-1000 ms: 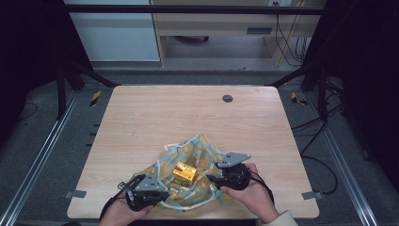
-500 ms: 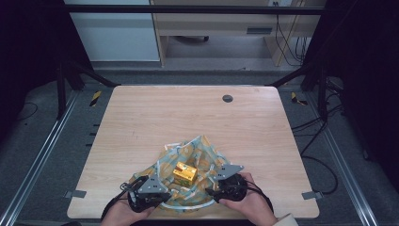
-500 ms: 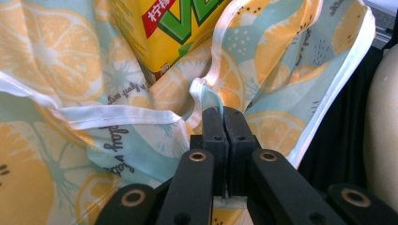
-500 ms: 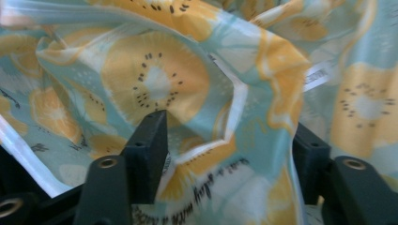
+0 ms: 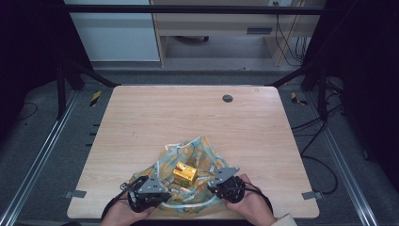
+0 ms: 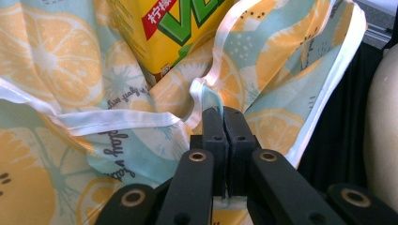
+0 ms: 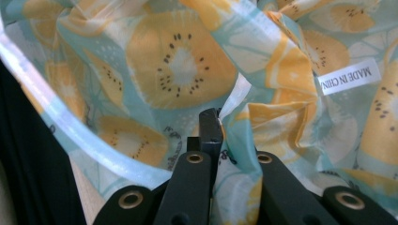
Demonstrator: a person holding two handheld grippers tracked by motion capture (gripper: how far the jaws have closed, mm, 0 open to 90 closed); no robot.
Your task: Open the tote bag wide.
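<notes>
A crumpled cloth [image 5: 200, 148] printed with orange and kiwi slices on pale blue lies at the table's near edge. A yellow drink carton [image 5: 184, 173] rests on its middle. My left gripper [image 5: 161, 189] sits at the cloth's near left side. Its jaws are shut on a fold of the white-hemmed cloth [image 6: 61, 61] in the left gripper view, just below the carton [image 6: 164, 28]. My right gripper [image 5: 212, 182] is at the cloth's near right side. Its jaws have just closed, and in the right gripper view [image 7: 220, 117] they pinch a ridge of the cloth [image 7: 178, 61].
The light wooden table [image 5: 188, 113] has a small round grommet [image 5: 227, 98] near its far edge. A white "MADE IN CHINA" label [image 7: 349, 77] is sewn on the cloth. Both hands rest at the table's near edge.
My right gripper has sunk toward the near edge onto the cloth's right side and its jaws have closed on the fabric. The left gripper has kept still.
</notes>
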